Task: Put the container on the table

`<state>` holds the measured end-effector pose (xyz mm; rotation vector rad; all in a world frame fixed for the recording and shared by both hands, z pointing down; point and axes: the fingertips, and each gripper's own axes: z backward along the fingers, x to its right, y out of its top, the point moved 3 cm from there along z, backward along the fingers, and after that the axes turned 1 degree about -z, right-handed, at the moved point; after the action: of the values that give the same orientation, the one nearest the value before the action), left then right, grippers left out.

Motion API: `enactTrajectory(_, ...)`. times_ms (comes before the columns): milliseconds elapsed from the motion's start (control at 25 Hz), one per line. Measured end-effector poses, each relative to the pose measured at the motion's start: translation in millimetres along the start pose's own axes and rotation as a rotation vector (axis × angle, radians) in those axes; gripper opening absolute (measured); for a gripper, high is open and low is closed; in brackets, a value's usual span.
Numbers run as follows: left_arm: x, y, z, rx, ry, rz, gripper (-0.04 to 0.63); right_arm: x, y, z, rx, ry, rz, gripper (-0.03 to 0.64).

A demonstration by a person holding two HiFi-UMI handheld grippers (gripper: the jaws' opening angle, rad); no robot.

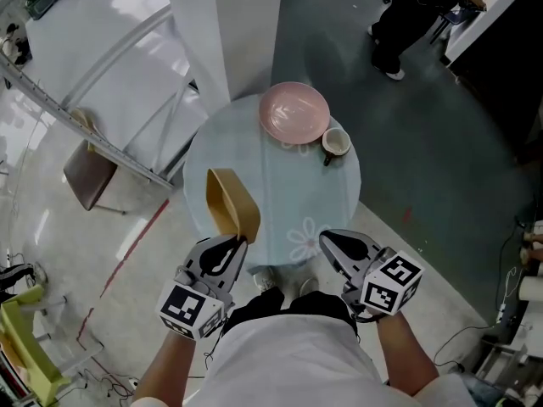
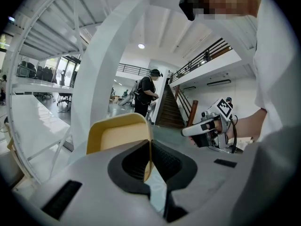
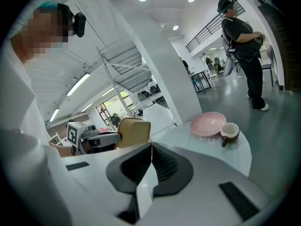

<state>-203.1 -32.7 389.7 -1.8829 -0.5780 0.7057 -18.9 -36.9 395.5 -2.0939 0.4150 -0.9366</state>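
A yellow rectangular container (image 1: 231, 203) is tipped on its side over the near left part of the round, pale blue table (image 1: 297, 202). My left gripper (image 1: 240, 241) is shut on its near rim. In the left gripper view the container (image 2: 120, 133) fills the space just past the pinched jaws, with its wall between the pads. My right gripper (image 1: 327, 238) is shut with nothing in it, level with the left one at the table's near edge. In the right gripper view its jaws meet at the middle (image 3: 151, 147), and the container (image 3: 134, 132) shows to the left. I cannot tell whether the container touches the table.
A pink plate (image 1: 293, 112) and a small cup (image 1: 336, 142) sit on the far side of the table. A white pillar (image 1: 219, 32) and stair frame (image 1: 102, 100) stand behind the table to the left. A brown chair (image 1: 89, 175) is at the left. A person (image 1: 416, 15) stands at the back right.
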Motion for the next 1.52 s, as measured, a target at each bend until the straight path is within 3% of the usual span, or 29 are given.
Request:
enactTrajectory(840,-7,1,-11,-0.027,0.064,-0.006,0.034,19,17,-14,0.004,0.041,-0.002,0.023)
enactTrajectory(1520,-26,-26,-115,-0.238,0.131,-0.08,0.034,112,43,-27,-0.066,0.12,-0.075,0.023)
